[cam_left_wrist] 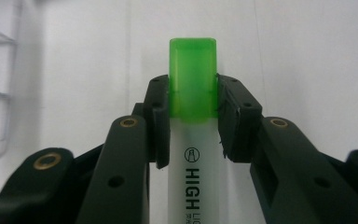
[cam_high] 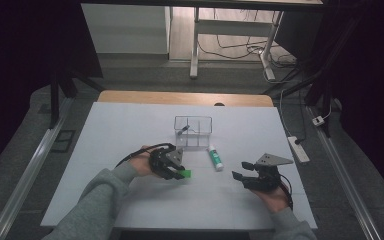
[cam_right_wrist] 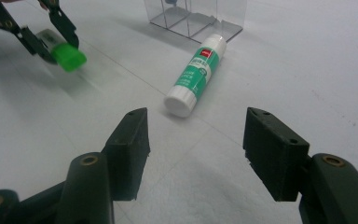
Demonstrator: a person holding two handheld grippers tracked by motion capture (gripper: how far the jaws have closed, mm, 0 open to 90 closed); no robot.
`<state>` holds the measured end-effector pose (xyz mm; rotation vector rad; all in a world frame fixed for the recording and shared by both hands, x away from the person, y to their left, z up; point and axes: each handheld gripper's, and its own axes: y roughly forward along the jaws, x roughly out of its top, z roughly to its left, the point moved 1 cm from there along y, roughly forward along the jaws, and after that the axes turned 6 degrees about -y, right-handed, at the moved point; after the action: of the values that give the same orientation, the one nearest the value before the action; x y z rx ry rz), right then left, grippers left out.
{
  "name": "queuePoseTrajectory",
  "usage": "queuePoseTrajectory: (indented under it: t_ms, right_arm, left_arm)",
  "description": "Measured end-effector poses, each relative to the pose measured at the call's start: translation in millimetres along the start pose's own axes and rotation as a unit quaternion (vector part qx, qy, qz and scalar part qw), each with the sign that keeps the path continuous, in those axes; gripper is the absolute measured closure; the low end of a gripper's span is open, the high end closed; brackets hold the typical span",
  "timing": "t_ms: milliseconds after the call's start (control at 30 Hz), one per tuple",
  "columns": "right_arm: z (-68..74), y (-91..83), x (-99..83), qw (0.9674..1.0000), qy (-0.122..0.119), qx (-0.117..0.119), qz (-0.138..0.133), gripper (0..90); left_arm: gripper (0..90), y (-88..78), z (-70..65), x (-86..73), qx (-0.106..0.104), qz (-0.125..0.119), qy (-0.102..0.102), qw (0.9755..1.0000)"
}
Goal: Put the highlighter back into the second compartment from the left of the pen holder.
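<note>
Left gripper view has your left gripper (cam_left_wrist: 193,100) clamped at the highlighter (cam_left_wrist: 192,135) cap seam just above the table (cam_left_wrist: 307,56), so the cap may pull loose, though grip depth is unclear; your right gripper (cam_right_wrist: 196,140) gapes empty.

Dim, soft-focus frames; dark surroundings, perhaps overhead light.

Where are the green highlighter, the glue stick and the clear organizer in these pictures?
green highlighter (cam_left_wrist: 192,79): left gripper view, on its green cap, between the pads.
glue stick (cam_right_wrist: 196,72): right gripper view, on the green label of its lying body.
clear organizer (cam_high: 193,131): high view, on its clear front wall.
</note>
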<state>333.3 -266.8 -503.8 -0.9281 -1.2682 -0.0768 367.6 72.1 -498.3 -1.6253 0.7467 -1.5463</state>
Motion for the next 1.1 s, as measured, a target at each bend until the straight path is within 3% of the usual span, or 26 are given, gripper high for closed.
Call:
queuePoseTrajectory:
  t_ms: [133,233,600,767,967,1100]
  right_arm:
    - [1.5,0.2,1.0,1.0000,-0.003,0.003,-0.002,40.4]
    - [3.5,0.9,2.1,1.0000,-0.005,0.007,-0.005,40.4]
    - [8.9,3.6,4.5,0.9998,-0.013,0.013,-0.003,40.1]
    - [13.9,6.9,6.8,0.9995,-0.014,0.026,-0.009,39.6]
    - [27.0,16.8,11.9,0.9986,-0.020,0.048,-0.008,39.0]
    - [38.8,24.5,16.0,0.9974,-0.034,0.063,-0.001,38.9]
  left_arm:
    - [66.5,-12.4,2.1,-0.9,0.015,-0.036,-0.033,0.9987]
    - [66.4,-21.1,3.6,-1.5,0.022,-0.063,-0.053,0.9964]
    - [66.4,-29.4,1.0,-6.9,0.033,-0.112,-0.094,0.9887]
    - [66.4,-31.9,2.1,-8.4,0.042,-0.136,-0.121,0.9824]
    - [66.3,-32.3,1.0,-6.5,0.045,-0.170,-0.154,0.9723]
    - [66.3,-30.6,-1.3,-3.5,0.041,-0.186,-0.160,0.9686]
